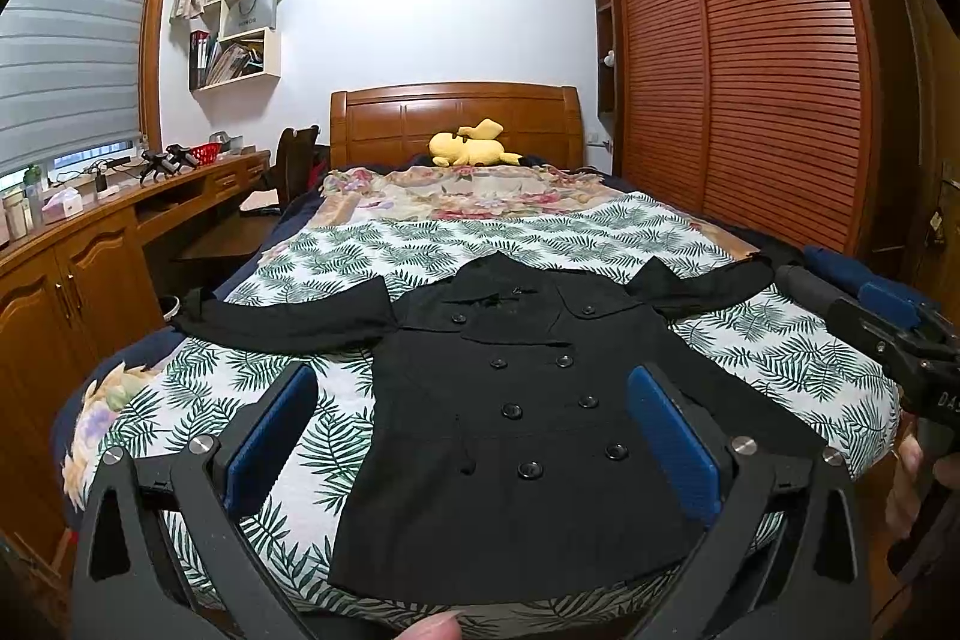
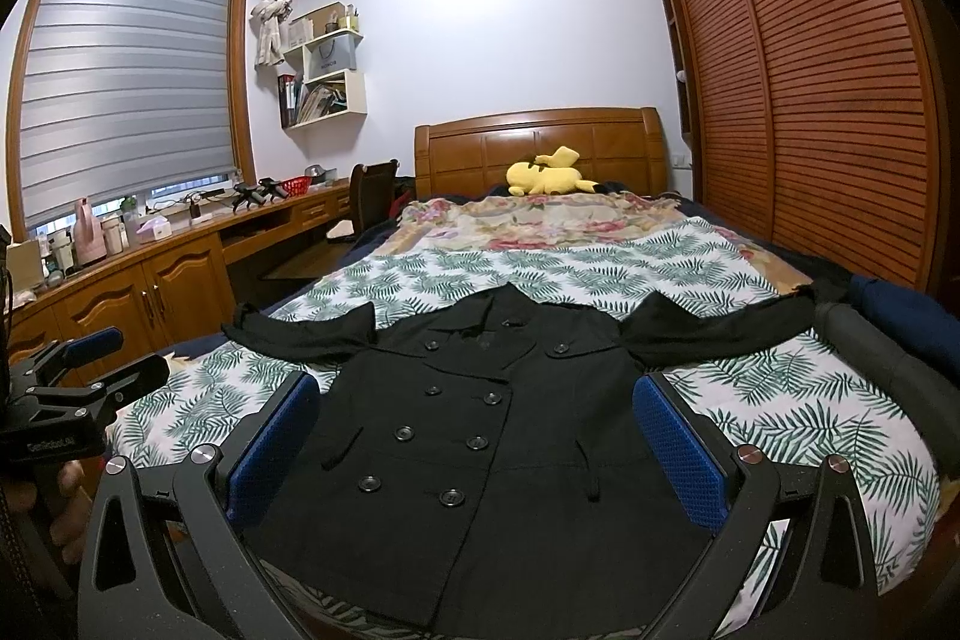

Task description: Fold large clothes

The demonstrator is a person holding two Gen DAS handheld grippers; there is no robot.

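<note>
A black double-breasted coat (image 1: 516, 418) lies flat, face up, on the leaf-print bed cover (image 1: 780, 358), collar away from me, both sleeves spread out sideways. It also shows in the right wrist view (image 2: 480, 454). My left gripper (image 1: 474, 388) is open and empty, held above the coat's lower half near the foot of the bed. My right gripper (image 2: 477, 394) is open and empty too, above the coat's hem. The right gripper also shows at the right edge of the left wrist view (image 1: 894, 316); the left gripper shows at the left edge of the right wrist view (image 2: 90, 370).
A yellow plush toy (image 1: 471, 147) lies by the wooden headboard (image 1: 456, 112). A floral blanket (image 1: 456, 193) covers the far half of the bed. A wooden desk (image 1: 90, 232) with clutter and a chair (image 1: 294, 160) stand left. A slatted wardrobe (image 1: 750, 58) runs along the right.
</note>
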